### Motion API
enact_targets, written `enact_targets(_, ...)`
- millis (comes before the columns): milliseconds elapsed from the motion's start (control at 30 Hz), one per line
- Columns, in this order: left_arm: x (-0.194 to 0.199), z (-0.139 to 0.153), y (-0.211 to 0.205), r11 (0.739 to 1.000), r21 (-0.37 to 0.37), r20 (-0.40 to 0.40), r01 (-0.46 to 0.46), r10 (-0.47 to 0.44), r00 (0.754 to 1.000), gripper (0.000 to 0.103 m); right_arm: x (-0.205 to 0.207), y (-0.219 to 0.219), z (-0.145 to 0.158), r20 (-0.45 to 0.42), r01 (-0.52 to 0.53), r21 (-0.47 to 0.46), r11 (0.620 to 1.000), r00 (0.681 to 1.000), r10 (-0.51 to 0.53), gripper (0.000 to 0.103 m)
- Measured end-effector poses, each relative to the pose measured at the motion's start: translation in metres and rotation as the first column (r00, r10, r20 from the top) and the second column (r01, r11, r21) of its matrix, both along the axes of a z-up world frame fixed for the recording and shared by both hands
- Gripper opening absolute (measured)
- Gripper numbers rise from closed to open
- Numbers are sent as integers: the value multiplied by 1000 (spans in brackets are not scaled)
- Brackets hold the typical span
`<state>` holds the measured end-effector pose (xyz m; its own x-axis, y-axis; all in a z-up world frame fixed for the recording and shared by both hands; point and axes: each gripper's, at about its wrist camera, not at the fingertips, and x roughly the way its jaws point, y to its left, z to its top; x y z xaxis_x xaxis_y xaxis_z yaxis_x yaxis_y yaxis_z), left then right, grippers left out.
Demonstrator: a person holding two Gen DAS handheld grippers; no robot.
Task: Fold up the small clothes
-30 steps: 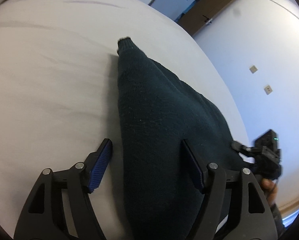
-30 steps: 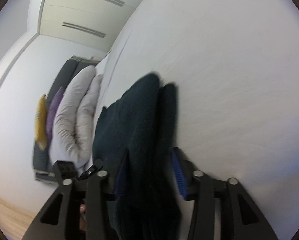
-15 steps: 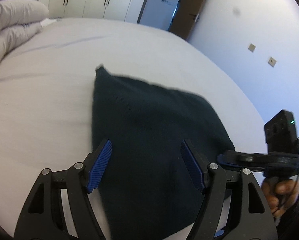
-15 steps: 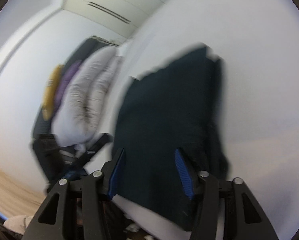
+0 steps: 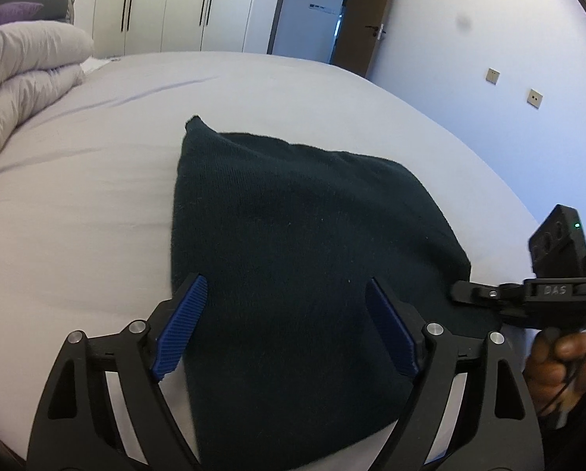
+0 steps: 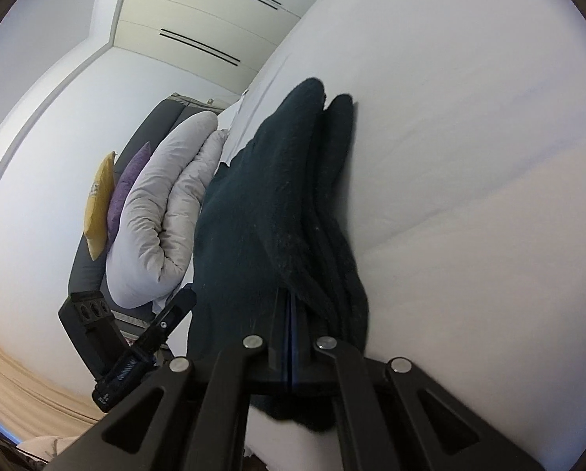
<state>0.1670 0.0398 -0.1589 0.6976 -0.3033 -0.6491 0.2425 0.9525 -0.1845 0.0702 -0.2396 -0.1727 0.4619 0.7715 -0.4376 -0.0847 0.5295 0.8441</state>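
One dark sweater lies lengthwise, its tip pointing toward the wardrobe.

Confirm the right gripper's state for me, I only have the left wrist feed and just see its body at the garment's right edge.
Observer: In the right wrist view the right gripper is shut, pinching the dark knit garment at its near edge.
Operator: One layer or several?
Observer: Several; stacked folds show edge-on beside the jaws.
Operator: Left gripper touching the cloth?
Observer: The right wrist view shows only the left gripper's body beside the garment, not its fingers; your view has to settle that.
Operator: Here the left gripper is open, fingers apart over the garment.
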Motion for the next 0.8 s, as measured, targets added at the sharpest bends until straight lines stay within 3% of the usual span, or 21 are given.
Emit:
enact_targets(100, -5, -3, 8, 999, -21, -8, -36, 35, 999, 89, -13, -5, 16, 0, 14, -22, 1000, 1000, -14, 2)
enact_targets(167, -10, -5, 11, 997, -32, -22, -64, 64, 998, 89, -23, 0, 37, 60, 1, -6, 1000, 998, -1, 21)
enact_targets(233, -16, -3, 14, 995, -54, -12, -88, 88, 996, 89, -29, 12, 54, 114, -30, 12, 999, 993, 29, 34)
enact_targets(333, -24, 17, 12, 994, -30, 60, -109, 111, 992, 89, -24, 34, 60, 141, -75, -16, 997, 987, 77, 55)
enact_targets(400, -32, 32, 11, 993, -6, 124, -118, 117, 985, 90, -18, 43, 42, 81, -71, -56, 996, 994, 76, 56)
enact_targets(500, -48, 54, 13, 989, 6, 216, -150, 145, 966, 98, -23, 34, 24, 73, -43, -34, 998, 996, 45, 40)
enact_targets(567, -62, 72, 14, 981, 22, 302, -191, 176, 937, 101, -28, 22, 24, 71, -20, -17, 1000, 997, 21, 38)
enact_targets(633, -77, 91, 15, 971, 39, 396, -234, 200, 896, 103, -38, 8, 36, 105, 38, -77, 996, 994, -30, 40)
enact_targets(700, -93, 111, 16, 953, 45, 488, -300, 241, 839, 103, -51, -7, 53, 143, 106, -147, 983, 986, -85, 54)
enact_targets(767, -111, 135, 17, 921, 47, 572, -387, 293, 766, 103, -64, -17, 73, 215, 176, -227, 958, 968, -127, 58)
enact_targets(800, -118, 146, 17, 915, 47, 595, -401, 297, 747, 103, -75, -20, 94, 290, 233, -281, 931, 945, -149, 60)
